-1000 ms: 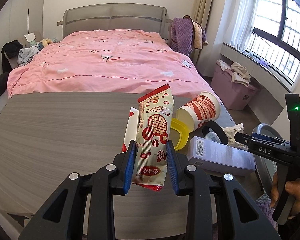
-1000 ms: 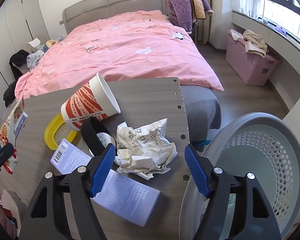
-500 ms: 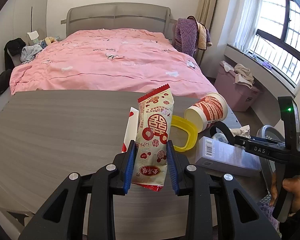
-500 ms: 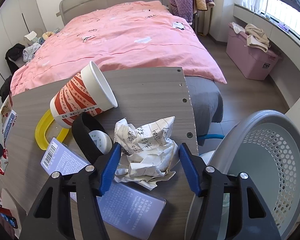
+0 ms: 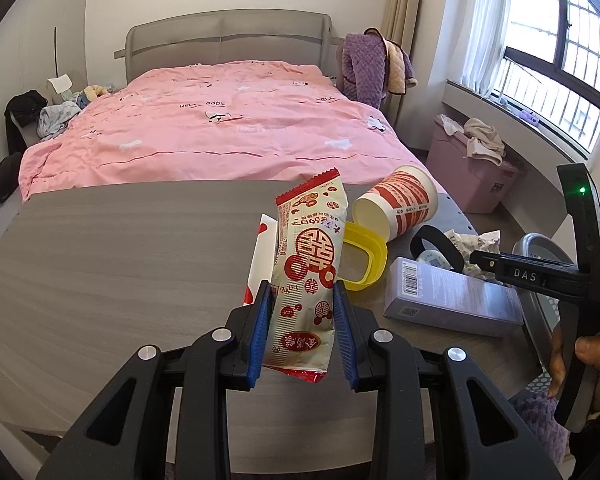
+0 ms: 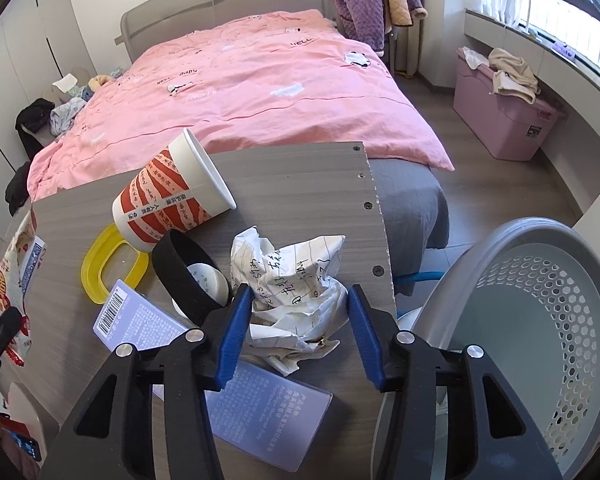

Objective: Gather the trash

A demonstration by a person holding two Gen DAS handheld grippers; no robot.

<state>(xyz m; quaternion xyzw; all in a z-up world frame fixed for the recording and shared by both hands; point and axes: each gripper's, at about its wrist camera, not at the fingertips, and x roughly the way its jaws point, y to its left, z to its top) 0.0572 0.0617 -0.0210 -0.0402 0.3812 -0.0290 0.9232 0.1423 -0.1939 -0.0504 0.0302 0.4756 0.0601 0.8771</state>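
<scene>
My left gripper point(image 5: 300, 292) is shut on a red-and-cream snack wrapper point(image 5: 310, 256), held upright above the grey table point(image 5: 120, 260). A crumpled sheet of written paper point(image 6: 296, 264) lies near the table's right edge. My right gripper point(image 6: 296, 300) straddles it, jaws closing, and the blue pads point(image 6: 236, 320) touch the paper on both sides. Just right of the table stands a grey perforated basket point(image 6: 480, 248), which looks hollow inside. A red-striped paper cup point(image 6: 168, 196) lies on its side behind the paper.
A yellow lid ring point(image 6: 96, 264), a black band point(image 6: 180, 276) around a small white jar point(image 6: 206, 280), and a lilac box point(image 6: 260, 400) crowd the table's right end. A pink bed point(image 5: 220, 132) lies beyond. A pink bin point(image 6: 500, 120) stands by the window.
The right gripper's jaws have narrowed from well apart to touching both sides of the crumpled paper. The left gripper still holds the snack wrapper in the same way.
</scene>
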